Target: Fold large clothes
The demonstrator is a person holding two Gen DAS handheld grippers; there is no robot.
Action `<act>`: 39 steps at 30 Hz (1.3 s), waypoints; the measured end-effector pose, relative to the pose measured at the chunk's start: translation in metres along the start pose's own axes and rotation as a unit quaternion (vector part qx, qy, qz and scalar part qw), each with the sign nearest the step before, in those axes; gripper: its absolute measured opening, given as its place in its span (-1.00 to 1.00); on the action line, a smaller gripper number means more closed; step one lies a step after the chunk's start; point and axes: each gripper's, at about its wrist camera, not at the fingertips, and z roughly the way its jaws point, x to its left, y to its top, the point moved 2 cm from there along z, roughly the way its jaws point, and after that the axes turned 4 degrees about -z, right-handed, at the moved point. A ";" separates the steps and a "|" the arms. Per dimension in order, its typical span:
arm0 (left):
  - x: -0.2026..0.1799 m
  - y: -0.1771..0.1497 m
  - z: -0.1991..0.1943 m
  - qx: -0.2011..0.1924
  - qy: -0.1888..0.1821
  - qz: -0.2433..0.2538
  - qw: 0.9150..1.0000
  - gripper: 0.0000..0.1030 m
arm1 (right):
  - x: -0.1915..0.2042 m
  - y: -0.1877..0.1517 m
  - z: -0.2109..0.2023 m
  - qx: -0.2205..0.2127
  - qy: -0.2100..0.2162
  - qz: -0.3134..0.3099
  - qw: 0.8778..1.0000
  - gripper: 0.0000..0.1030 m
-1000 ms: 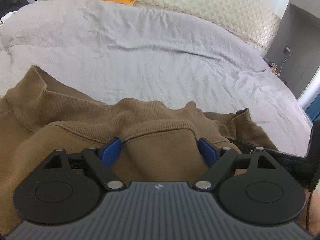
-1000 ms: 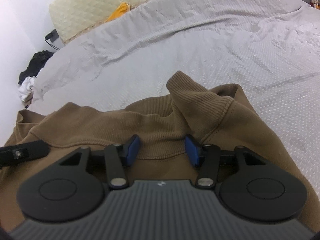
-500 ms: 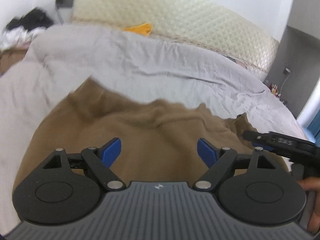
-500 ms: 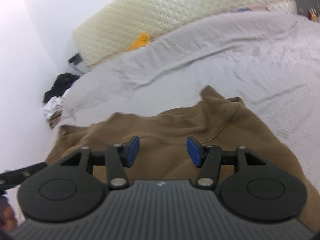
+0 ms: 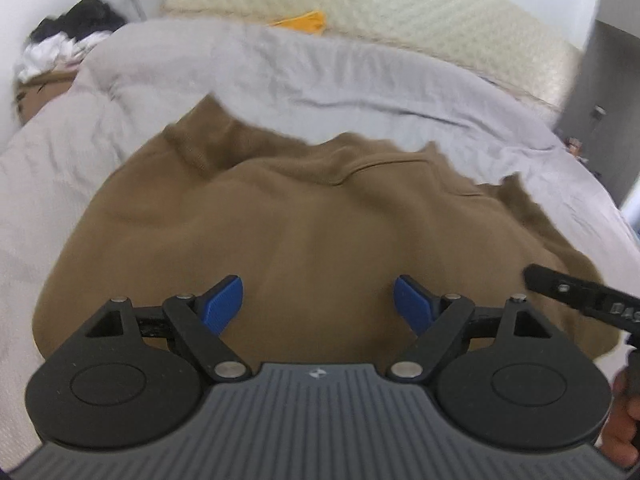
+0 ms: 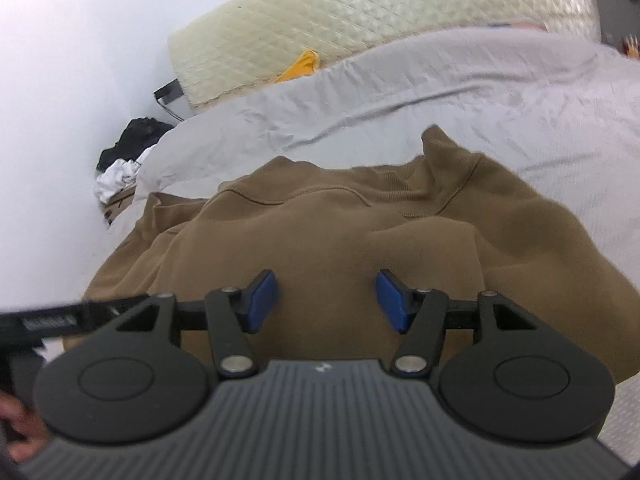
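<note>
both grippers hover empty over the brown sweatshirt [image 5: 320, 232]: left gripper [image 5: 318, 300] wide, right gripper [image 6: 326, 300] opening. they'd best smooth the fold before regrabbing.

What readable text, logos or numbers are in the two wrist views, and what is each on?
No text reads cleanly.
Pale lettering on the right gripper's black finger, left wrist view: cut off at the frame edge, not legible.
Pale lettering on the left gripper's black finger, right wrist view: too blurred to read.
Small white emblem on each grey gripper body: a logo mark, no letters.
Brown sweatshirt: no print visible.
</note>
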 end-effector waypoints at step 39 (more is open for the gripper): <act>0.141 -0.064 0.010 0.028 -0.095 -0.520 0.848 0.77 | -0.057 -0.057 -0.046 0.036 0.018 0.289 0.956 0.33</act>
